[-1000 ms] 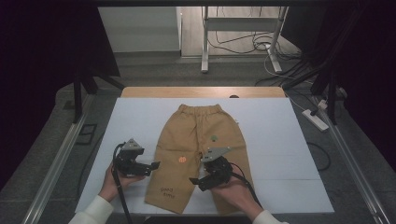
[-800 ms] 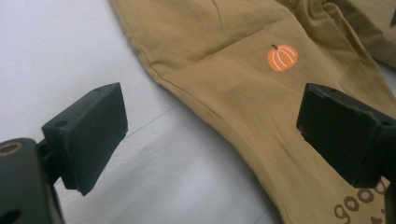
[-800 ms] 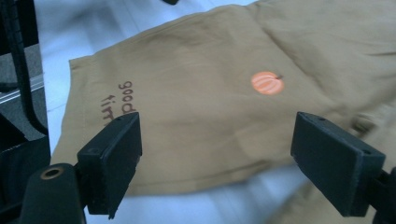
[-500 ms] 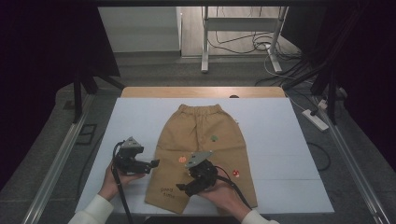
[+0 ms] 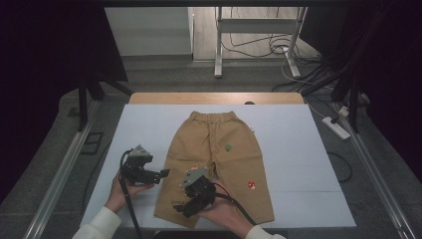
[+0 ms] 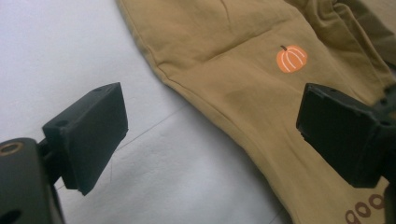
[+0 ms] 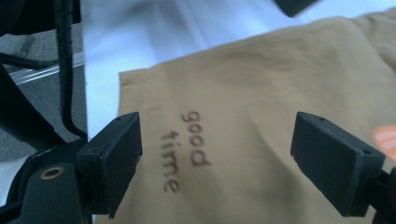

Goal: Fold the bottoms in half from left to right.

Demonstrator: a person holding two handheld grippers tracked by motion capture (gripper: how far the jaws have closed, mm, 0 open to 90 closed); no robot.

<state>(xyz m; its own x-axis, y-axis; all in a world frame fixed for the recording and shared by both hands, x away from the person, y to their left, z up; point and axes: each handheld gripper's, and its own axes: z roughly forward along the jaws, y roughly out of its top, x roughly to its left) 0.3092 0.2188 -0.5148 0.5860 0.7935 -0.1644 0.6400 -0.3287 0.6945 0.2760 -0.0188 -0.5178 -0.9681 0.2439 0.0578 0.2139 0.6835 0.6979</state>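
Tan child's trousers (image 5: 234, 159) lie flat on the white table, waistband far, legs toward me. My left gripper (image 5: 161, 174) hovers open at the outer edge of the trousers' left leg; in the left gripper view its jaws (image 6: 210, 107) stand wide apart over that edge, with an orange pumpkin print (image 6: 291, 59) beyond. My right gripper (image 5: 181, 208) is open just above the left leg's hem. In the right gripper view its jaws (image 7: 215, 149) straddle the brown "good time" print (image 7: 187, 149) and hold nothing.
The white table cover (image 5: 149, 134) extends wide on both sides of the trousers. A wooden table edge (image 5: 214, 98) runs along the back. A power strip (image 5: 337, 128) and cables lie on the floor at right. A metal rail (image 5: 59, 174) borders the left side.
My right gripper has moved left and toward me, from the trousers' middle to the left leg's hem. The left gripper has stayed in place, still open.
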